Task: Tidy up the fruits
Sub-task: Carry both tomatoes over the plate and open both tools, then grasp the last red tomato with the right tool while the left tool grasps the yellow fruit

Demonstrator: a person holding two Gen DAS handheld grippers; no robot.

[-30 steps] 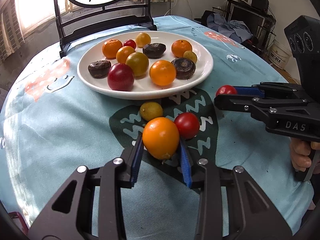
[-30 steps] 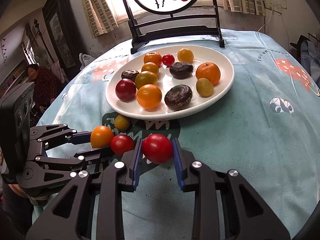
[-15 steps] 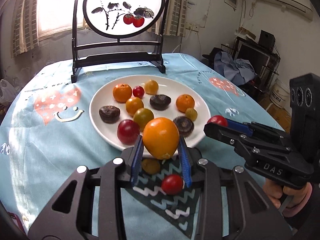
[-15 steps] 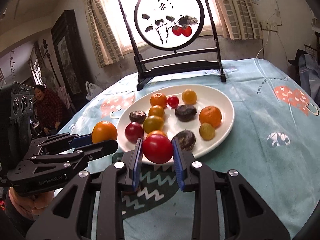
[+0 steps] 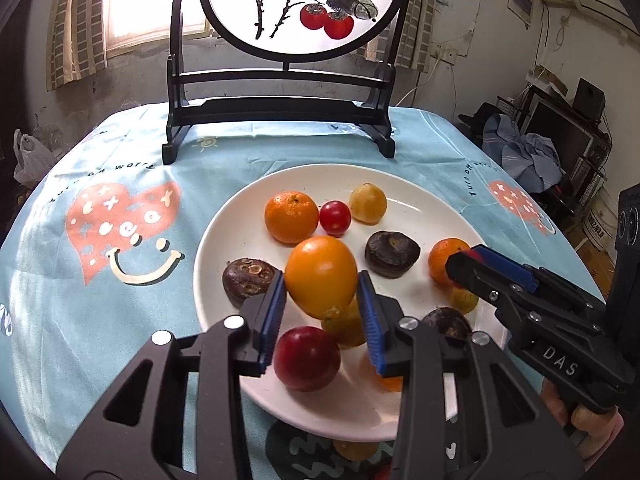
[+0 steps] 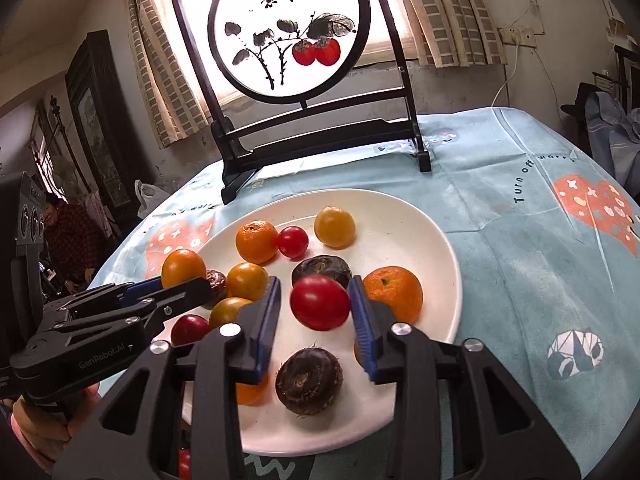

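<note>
My left gripper (image 5: 321, 300) is shut on an orange tomato (image 5: 321, 276) and holds it above the white plate (image 5: 240, 208). My right gripper (image 6: 314, 312) is shut on a red tomato (image 6: 320, 302), also above the plate (image 6: 420, 216). The plate holds several fruits: mandarins (image 5: 291, 216), a small red tomato (image 5: 335, 218), dark water chestnuts (image 5: 392, 248) and a dark red plum (image 5: 307, 358). The left gripper with its orange tomato (image 6: 183, 268) shows at the left of the right wrist view. The right gripper (image 5: 476, 258) shows at the right of the left wrist view.
A black wooden stand with a round painted screen (image 5: 296, 4) stands at the table's far edge behind the plate. A yellow fruit (image 5: 356, 450) and a red one (image 6: 184, 462) lie on the blue tablecloth (image 5: 120, 168) near the plate's front rim. A person (image 6: 68, 232) sits far left.
Both grippers have risen from the tablecloth and moved forward over the plate, each carrying its fruit. The plate now fills the view below the fingers.
</note>
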